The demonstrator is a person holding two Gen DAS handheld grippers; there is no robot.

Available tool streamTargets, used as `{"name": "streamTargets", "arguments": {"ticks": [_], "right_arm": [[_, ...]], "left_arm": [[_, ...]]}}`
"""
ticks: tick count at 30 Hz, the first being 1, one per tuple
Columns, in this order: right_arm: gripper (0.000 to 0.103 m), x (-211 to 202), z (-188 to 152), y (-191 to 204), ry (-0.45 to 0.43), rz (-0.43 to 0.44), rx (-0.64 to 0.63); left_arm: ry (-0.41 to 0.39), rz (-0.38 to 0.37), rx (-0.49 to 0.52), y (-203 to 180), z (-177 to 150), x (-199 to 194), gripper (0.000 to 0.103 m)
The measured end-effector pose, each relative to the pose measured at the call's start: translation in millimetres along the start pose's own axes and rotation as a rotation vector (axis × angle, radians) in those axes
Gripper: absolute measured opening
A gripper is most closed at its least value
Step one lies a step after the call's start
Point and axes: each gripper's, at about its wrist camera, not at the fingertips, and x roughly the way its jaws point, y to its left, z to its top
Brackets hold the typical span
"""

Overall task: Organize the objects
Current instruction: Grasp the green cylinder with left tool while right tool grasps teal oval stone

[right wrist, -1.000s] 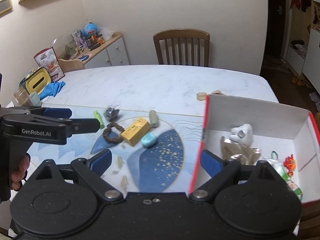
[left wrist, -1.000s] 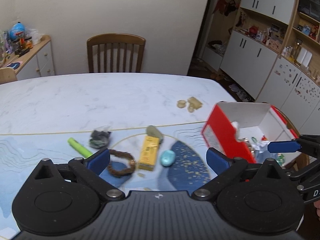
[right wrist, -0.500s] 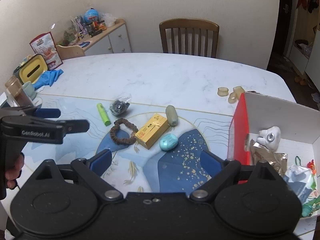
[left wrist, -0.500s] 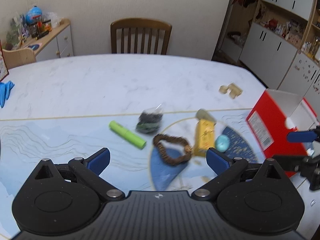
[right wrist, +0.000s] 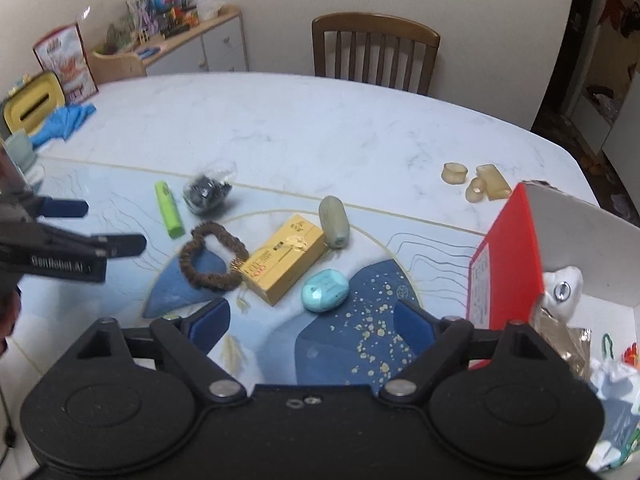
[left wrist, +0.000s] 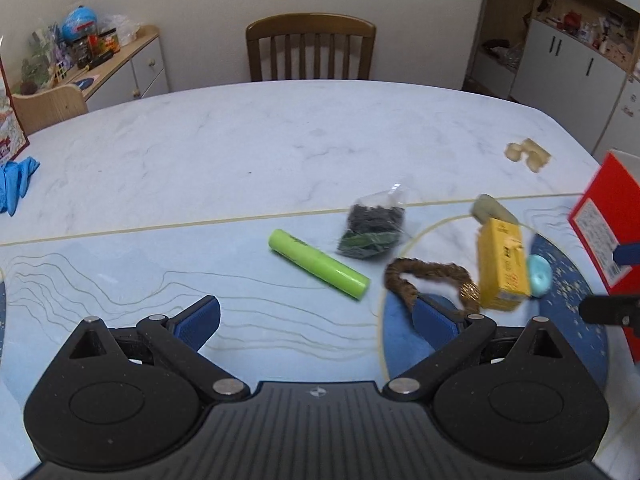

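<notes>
Both grippers hung angled down over the near table mat, nothing between either pair of fingers. Left gripper (left wrist: pixel 316 316): jaws wide apart, bare mat directly under and ahead of it, plenty of free room on its left out to the table edge. Just ahead lay the green tube (left wrist: pixel 318 264), diagonal; ahead-right the brown bead bracelet (left wrist: pixel 430 282), close to its right pad. Beyond the tube, the small bag of dark bits (left wrist: pixel 374 226). Right gripper (right wrist: pixel 312 320): jaws apart, having just closed a little, still empty. Turquoise stone (right wrist: pixel 324 291) sat just ahead, roughly centred between the pads; yellow box (right wrist: pixel 286 258) behind it to the left, touching the bracelet's far end; grey-green oval piece (right wrist: pixel 335 221) just past the box. Red-sided cardboard box (right wrist: pixel 508 264) stood hard on the right gripper's right side, its open top holding a white figure (right wrist: pixel 562 288) and wrappers, so little clearance that way. The left gripper showed at the right gripper's far left, a hand (right wrist: pixel 8 312) on its grip. Farther out: open white marble tabletop (left wrist: pixel 256 140), three tan pieces (right wrist: pixel 476 182) near the far right edge, then a wooden chair (left wrist: pixel 310 48) at the far side.
</notes>
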Motion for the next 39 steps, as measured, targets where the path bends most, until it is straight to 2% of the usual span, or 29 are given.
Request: {"name": "streamTargets", "arguments": {"ticks": [6, 12, 15, 20, 27, 39], "right_arm": [[0.084, 24, 3, -3, 0.031, -0.019, -0.004], [0.084, 38, 4, -4, 0.051, -0.020, -0.025], [0.079, 46, 6, -6, 0.065, -0.016, -0.034], [0.079, 53, 6, -9, 0.076, 0.002, -0.038], [0.077, 63, 8, -12, 0.093, 0.004, -0.036], [0.068, 74, 10, -15, 0.116, -0.001, -0.036]], "left_arm": [[0.019, 0.010, -0.037, 9, 7, 20, 0.103], [0.027, 0.019, -0.014, 9, 12, 35, 0.103], [0.014, 0.003, 0.000, 12, 14, 39, 0.103], [-0.021, -0.068, 0.056, 19, 16, 42, 0.103], [-0.039, -0.121, 0.100, 25, 17, 51, 0.103], [-0.076, -0.139, 0.187, 18, 14, 61, 0.103]]}}
